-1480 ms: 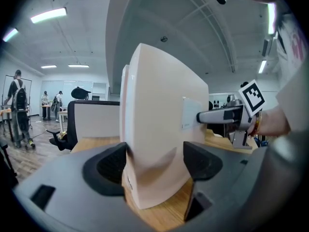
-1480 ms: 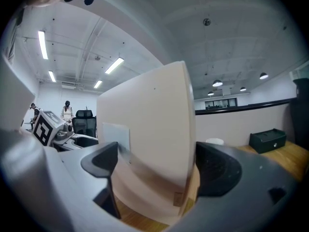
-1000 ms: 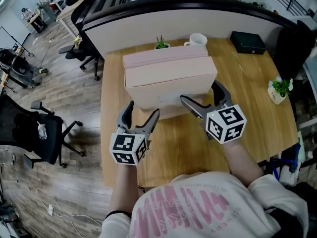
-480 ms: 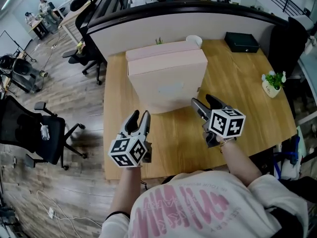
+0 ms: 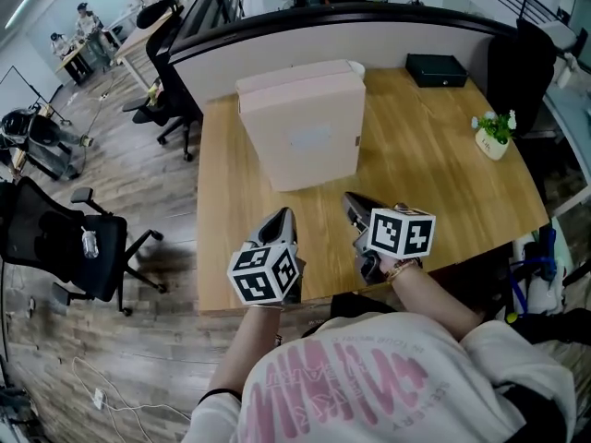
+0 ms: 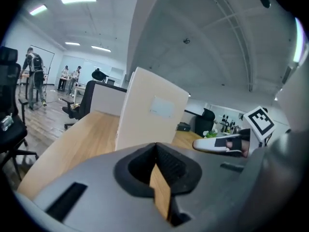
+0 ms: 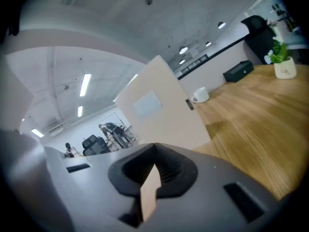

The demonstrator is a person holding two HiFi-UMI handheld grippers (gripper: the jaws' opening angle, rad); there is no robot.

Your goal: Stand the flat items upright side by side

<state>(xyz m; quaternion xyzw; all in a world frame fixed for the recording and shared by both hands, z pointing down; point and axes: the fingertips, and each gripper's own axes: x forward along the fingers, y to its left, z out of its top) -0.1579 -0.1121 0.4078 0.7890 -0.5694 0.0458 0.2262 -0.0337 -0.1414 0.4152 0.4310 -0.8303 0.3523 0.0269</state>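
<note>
Your left claw and right claw have just clenched empty and drawn back. Ahead, two pink flat boxes stand upright side by side on the counter; the task looks done.

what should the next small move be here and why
Probably just set the left tool and right tool down on the desk. Both have just closed on nothing, clear of the two pink boxes, which already appear to stand upright side by side, so nothing seems left to grip.
</note>
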